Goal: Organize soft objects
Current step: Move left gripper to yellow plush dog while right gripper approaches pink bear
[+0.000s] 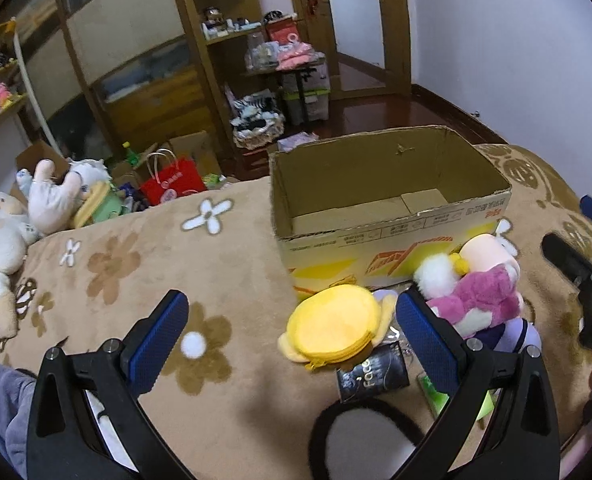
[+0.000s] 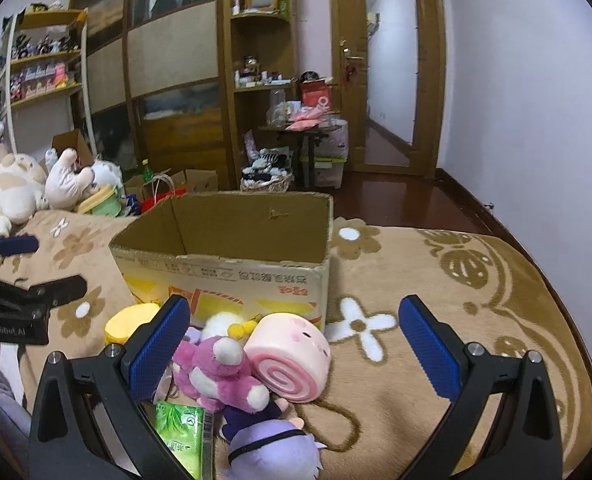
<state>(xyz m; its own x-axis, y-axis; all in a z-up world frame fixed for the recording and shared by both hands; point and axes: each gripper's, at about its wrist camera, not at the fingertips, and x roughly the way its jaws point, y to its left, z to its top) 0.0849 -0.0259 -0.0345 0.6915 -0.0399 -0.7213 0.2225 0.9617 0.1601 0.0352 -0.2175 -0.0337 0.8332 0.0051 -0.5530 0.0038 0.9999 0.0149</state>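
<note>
Left claw (image 1: 292, 328) wide | right claw (image 2: 294, 332) wide | black packet (image 1: 373, 376) reads "Face" | cardboard box (image 2: 224, 280) print illegible

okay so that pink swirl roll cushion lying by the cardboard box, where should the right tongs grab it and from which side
Grip the pink swirl roll across its rounded body, one pad on each curved flank, coming from above and slightly from the right. It lies on its side with the spiral end facing the camera, and its right flank is bare blanket, while the pink plush bear crowds the left. The right tongs are open wide enough, probably.
</note>
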